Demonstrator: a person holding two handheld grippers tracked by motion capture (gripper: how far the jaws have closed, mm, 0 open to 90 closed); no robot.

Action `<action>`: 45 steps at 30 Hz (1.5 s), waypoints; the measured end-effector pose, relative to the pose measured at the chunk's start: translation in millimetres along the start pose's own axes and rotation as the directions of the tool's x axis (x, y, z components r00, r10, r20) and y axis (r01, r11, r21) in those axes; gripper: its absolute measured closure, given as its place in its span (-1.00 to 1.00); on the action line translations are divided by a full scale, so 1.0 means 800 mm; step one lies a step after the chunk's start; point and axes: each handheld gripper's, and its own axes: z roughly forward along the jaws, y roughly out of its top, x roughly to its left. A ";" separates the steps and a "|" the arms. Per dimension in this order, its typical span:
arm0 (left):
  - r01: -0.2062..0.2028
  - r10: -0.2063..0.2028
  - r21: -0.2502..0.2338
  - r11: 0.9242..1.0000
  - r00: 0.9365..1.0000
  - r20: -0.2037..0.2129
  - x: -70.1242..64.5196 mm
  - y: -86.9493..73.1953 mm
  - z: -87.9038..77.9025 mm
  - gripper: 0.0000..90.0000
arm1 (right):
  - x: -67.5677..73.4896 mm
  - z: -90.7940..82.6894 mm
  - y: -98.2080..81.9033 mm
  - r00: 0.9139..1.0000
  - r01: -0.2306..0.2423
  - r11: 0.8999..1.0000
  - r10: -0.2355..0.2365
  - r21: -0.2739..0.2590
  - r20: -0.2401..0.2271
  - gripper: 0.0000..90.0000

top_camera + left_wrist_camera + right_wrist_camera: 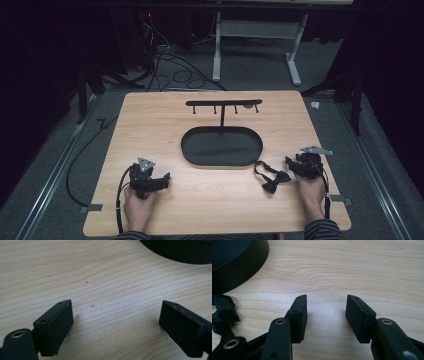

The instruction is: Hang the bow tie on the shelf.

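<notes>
A black bow tie [272, 179] lies on the wooden table [210, 205], just right of the oval black tray [189, 150]. From the tray a thin post rises to a black bar with hooks [223, 103]. My right gripper [290, 162] rests on the table right of the bow tie and is open, with bare wood between its jaws [327, 305]. In the right gripper view the bow tie [222, 312] lies left of the jaws and the tray wall [239, 267] curves above it. My left gripper [164, 180] sits at the near left, open [116, 312] and holding nothing.
The tray's edge [180, 252] shows at the top right of the left gripper view. Cables [175, 75] and a desk frame [217, 45] stand on the floor beyond the table. A small pale object [315, 105] lies off the table's far right corner.
</notes>
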 end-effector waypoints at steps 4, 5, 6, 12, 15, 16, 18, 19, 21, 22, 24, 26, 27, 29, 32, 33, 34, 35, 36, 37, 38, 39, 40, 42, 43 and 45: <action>0.000 0.000 0.000 1.000 1.000 0.000 0.000 0.000 0.000 -0.72 | 0.000 -0.004 0.001 1.000 0.004 1.000 -0.004 -0.007 -0.004 0.21; 0.001 -0.001 0.000 1.000 1.000 0.000 0.000 0.000 0.000 -0.72 | 0.001 -0.006 0.001 1.000 0.003 1.000 -0.003 -0.013 -0.005 0.22; 0.001 -0.001 -0.001 1.000 1.000 -0.001 0.000 0.000 0.000 -0.72 | 0.001 -0.007 0.001 1.000 -0.001 1.000 0.001 -0.021 -0.010 0.22; 0.000 0.000 0.000 1.000 1.000 0.000 0.000 0.000 0.000 -0.72 | 0.001 -0.019 0.002 0.999 -0.001 0.999 -0.001 -0.037 -0.039 0.28; 0.000 0.000 0.000 1.000 1.000 0.000 0.000 0.000 0.000 -0.72 | 0.002 -0.023 0.001 0.999 -0.001 0.999 -0.001 -0.039 -0.051 0.31; 0.001 -0.001 0.000 1.000 1.000 0.000 0.000 0.000 0.000 -0.72 | 0.003 -0.026 0.000 0.998 0.000 0.999 -0.002 -0.041 -0.057 0.32; 0.000 0.000 0.000 1.000 1.000 0.000 0.000 0.000 0.000 -0.72 | 0.003 -0.029 0.000 0.998 0.002 0.999 -0.005 -0.046 -0.065 0.34; 0.001 -0.001 0.000 1.000 1.000 0.000 0.000 0.000 0.000 -0.72 | 0.004 -0.030 -0.001 0.997 0.002 0.999 -0.006 -0.050 -0.072 0.35; 0.001 -0.001 0.000 1.000 1.000 0.000 0.000 0.000 0.000 -0.72 | 0.005 -0.034 -0.001 0.997 0.006 0.999 -0.010 -0.052 -0.083 0.37; 0.001 -0.001 0.000 1.000 1.000 0.000 0.000 0.000 0.000 -0.72 | 0.006 -0.036 -0.001 0.996 0.005 0.998 -0.010 -0.055 -0.088 0.38; 0.001 -0.001 0.000 1.000 1.000 0.000 0.000 0.000 0.000 -0.72 | 0.008 -0.040 -0.001 0.995 0.002 0.998 -0.009 -0.062 -0.102 0.39; 0.001 -0.001 0.000 1.000 1.000 0.000 0.000 0.000 0.000 -0.72 | 0.011 -0.045 -0.001 0.993 0.006 0.997 -0.015 -0.073 -0.117 0.40; 0.001 -0.001 0.000 1.000 1.000 0.000 0.000 0.000 0.000 -0.72 | 0.012 -0.046 -0.001 0.992 0.009 0.997 -0.019 -0.077 -0.123 0.41; 0.001 -0.001 0.000 1.000 1.000 0.000 0.000 0.000 0.000 -0.72 | 0.015 -0.050 0.000 0.990 0.019 0.996 -0.030 -0.084 -0.135 0.42; 0.001 -0.001 0.000 1.000 1.000 0.000 0.000 0.000 0.000 -0.72 | 0.021 -0.053 0.000 0.988 0.032 0.996 -0.045 -0.087 -0.151 0.43; 0.001 -0.001 0.000 1.000 1.000 0.000 0.000 0.000 0.000 -0.72 | 0.023 -0.054 0.000 0.986 0.035 0.995 -0.049 -0.089 -0.157 0.42; 0.001 -0.001 0.000 1.000 1.000 0.000 0.000 0.000 0.000 -0.72 | 0.025 -0.054 -0.001 0.985 0.037 0.995 -0.052 -0.092 -0.163 0.42; 0.001 -0.001 0.000 1.000 1.000 0.000 0.000 0.000 0.000 -0.72 | 0.027 -0.054 -0.001 0.985 0.039 0.995 -0.054 -0.092 -0.166 0.42; 0.001 -0.001 0.000 1.000 1.000 0.000 0.000 0.000 0.000 -0.72 | 0.028 -0.053 -0.001 0.983 0.047 0.994 -0.063 -0.093 -0.170 0.42; 0.001 -0.001 0.000 1.000 1.000 0.000 0.000 0.000 0.000 -0.72 | 0.030 -0.053 -0.001 0.983 0.048 0.995 -0.063 -0.088 -0.173 0.42; 0.001 -0.001 0.000 1.000 1.000 0.000 0.000 0.000 0.000 -0.72 | 0.032 -0.052 -0.001 0.982 0.050 0.995 -0.065 -0.085 -0.177 0.42; 0.001 -0.001 0.000 1.000 1.000 0.000 0.000 0.000 0.000 -0.72 | 0.035 -0.052 -0.001 0.981 0.056 0.995 -0.070 -0.084 -0.181 0.42; 0.001 -0.001 0.000 1.000 1.000 0.000 0.000 0.000 0.000 -0.72 | 0.037 -0.051 -0.001 0.979 0.067 0.994 -0.082 -0.082 -0.186 0.42; 0.001 -0.001 0.000 1.000 1.000 0.000 0.000 0.000 0.000 -0.72 | 0.041 -0.049 0.000 0.976 0.077 0.993 -0.092 -0.085 -0.195 0.42; 0.001 -0.001 0.001 1.000 1.000 0.000 0.000 0.000 0.000 -0.72 | 0.043 -0.049 0.001 0.975 0.080 0.993 -0.095 -0.082 -0.200 0.42; 0.001 -0.001 0.000 1.000 1.000 0.000 0.000 0.000 0.000 -0.72 | 0.047 -0.046 0.001 0.973 0.083 0.993 -0.098 -0.079 -0.209 0.42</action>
